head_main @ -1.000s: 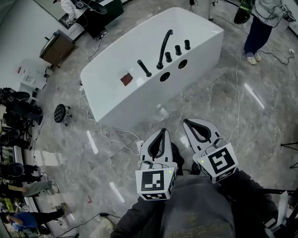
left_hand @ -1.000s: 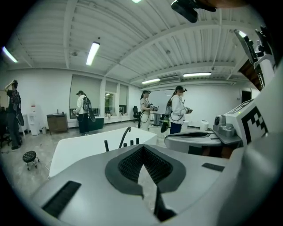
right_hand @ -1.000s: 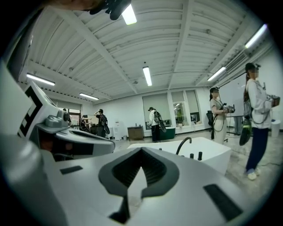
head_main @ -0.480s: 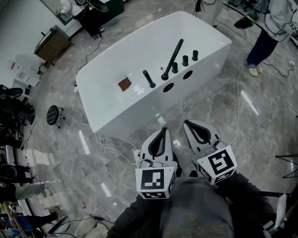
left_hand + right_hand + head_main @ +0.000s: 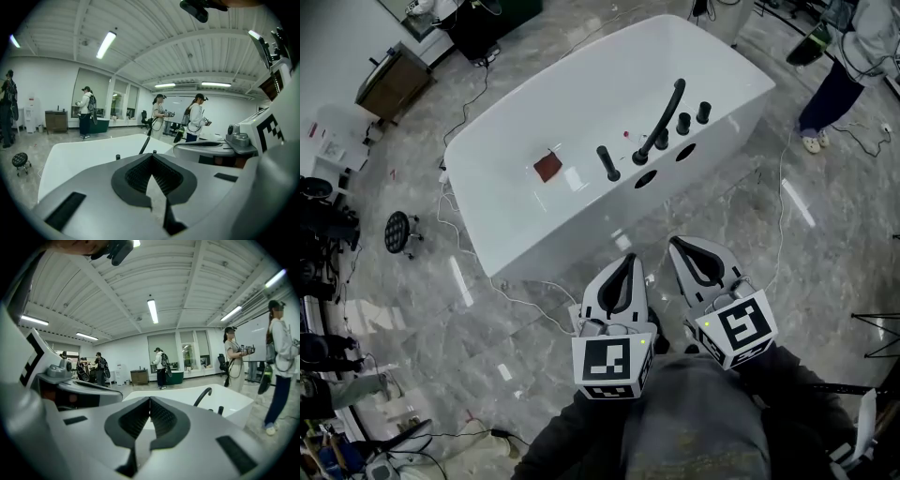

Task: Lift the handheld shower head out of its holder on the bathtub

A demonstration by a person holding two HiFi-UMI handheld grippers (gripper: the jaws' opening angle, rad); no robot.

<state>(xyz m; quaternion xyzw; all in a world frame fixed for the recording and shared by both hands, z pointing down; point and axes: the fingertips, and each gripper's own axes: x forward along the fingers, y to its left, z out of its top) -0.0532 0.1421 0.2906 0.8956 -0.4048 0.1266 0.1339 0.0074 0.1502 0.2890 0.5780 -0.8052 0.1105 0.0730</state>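
- Shower head (image 5: 607, 162) stands upright as a short black stick in its holder on the near rim of the white bathtub (image 5: 534, 230), a little left of the curved black spout (image 5: 667, 111).
- Black knobs (image 5: 683, 123) sit in a row beside the spout, and a small brown square (image 5: 547, 167) lies on the rim further left.
- Left gripper (image 5: 628, 261) hovers over the grey marble floor (image 5: 825, 244), well apart from the tub, its jaws pressed together with nothing between them.
- Right gripper (image 5: 676, 246) hangs just beside it, closed tight and empty too.
- Both grippers point toward the tub.
- White cable (image 5: 534, 300) trails on the floor along the tub's near wall.
- Person (image 5: 830, 70) in dark trousers stands off the tub's right end.
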